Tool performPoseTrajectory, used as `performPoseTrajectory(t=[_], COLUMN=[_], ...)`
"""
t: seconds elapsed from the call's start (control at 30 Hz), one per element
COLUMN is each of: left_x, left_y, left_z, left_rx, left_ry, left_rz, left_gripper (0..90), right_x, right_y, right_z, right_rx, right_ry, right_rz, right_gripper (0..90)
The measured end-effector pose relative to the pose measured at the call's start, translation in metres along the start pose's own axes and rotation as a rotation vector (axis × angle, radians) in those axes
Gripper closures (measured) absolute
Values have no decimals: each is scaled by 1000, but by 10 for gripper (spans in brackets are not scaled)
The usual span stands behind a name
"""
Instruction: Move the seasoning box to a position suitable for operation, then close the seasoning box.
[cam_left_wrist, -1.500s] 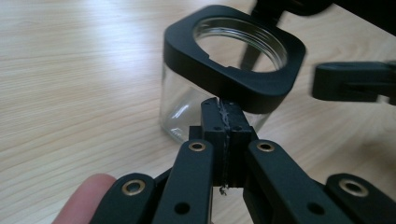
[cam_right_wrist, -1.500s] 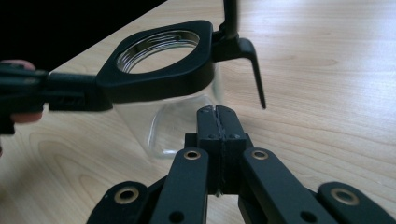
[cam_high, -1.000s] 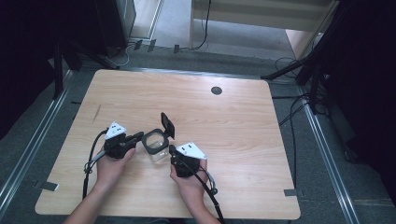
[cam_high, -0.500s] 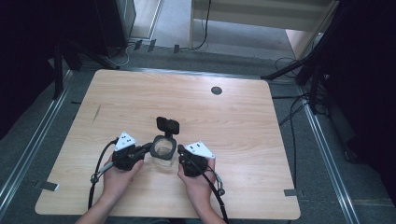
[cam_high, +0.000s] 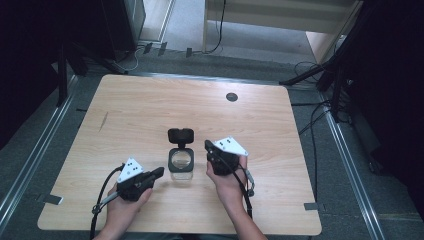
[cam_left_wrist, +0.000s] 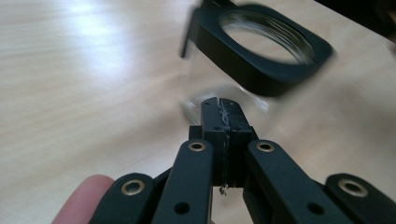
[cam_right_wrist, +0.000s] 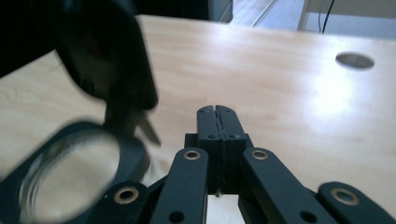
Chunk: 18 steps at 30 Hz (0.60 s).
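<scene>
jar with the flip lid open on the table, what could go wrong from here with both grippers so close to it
The clear jar stands free between the left gripper and the right gripper, both shut on nothing. A sideways nudge from either could tip or slide it. Its black lid stands open at the back, so a knock there might swing it shut or topple the jar. Shut jaws cannot grasp the wide black collar without opening first.

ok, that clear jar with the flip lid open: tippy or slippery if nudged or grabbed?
The jar looks like smooth clear glass or plastic, so probably slippery and possibly fragile. It looks empty, so likely light. Its black lid hangs open off one side, which may pull it over that way.
</scene>
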<state>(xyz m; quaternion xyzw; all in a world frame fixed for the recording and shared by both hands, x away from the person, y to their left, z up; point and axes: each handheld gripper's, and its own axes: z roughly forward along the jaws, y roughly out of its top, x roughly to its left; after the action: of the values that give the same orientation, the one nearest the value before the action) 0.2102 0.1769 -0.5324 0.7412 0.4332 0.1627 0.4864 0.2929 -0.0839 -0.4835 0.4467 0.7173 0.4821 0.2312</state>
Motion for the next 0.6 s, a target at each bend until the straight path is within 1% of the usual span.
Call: performPoseTrajectory(t=[0.03,0.07,0.1,0.13,0.17,0.2,0.23,0.27,0.3,0.33,0.37,0.43,0.53,0.6], left_x=[-4,-4,-11,-13,-13,-16,-16,-17,-17,-17,-17,-19,-21,-21], left_y=[-3,-3,-7,-9,-9,-11,-11,-10,-8,-8,-7,-7,-6,-6], left_z=[0,0,4,7,7,15,15,18,22,22,25,29,32,33], left_rx=[-4,-4,-18,-19,-19,-16,-16,-9,-10,-10,-3,10,13,13], left_ry=[-15,-15,-61,-89,-89,-129,-129,-129,-121,-121,-124,-117,-114,-112], left_rz=[17,17,62,86,86,134,134,137,147,147,148,148,153,154], left_gripper=[900,900,900,900,900,899,894,894,893,895,895,900,900,900], right_x=[0,0,0,0,0,0,0,1,2,2,4,7,12,13], right_y=[7,14,20,26,26,39,39,44,55,55,59,65,68,66], right_z=[2,4,7,10,10,15,15,17,20,20,22,26,33,30], right_rx=[-2,-7,-11,-18,-18,-28,-28,-32,-45,-45,-45,-38,-5,-2], right_ry=[6,19,30,43,43,84,84,99,127,127,143,167,219,236], right_rz=[3,10,18,27,27,54,54,66,81,81,93,94,93,95], right_gripper=[900,900,900,900,900,900,900,900,900,900,900,900,900,900])
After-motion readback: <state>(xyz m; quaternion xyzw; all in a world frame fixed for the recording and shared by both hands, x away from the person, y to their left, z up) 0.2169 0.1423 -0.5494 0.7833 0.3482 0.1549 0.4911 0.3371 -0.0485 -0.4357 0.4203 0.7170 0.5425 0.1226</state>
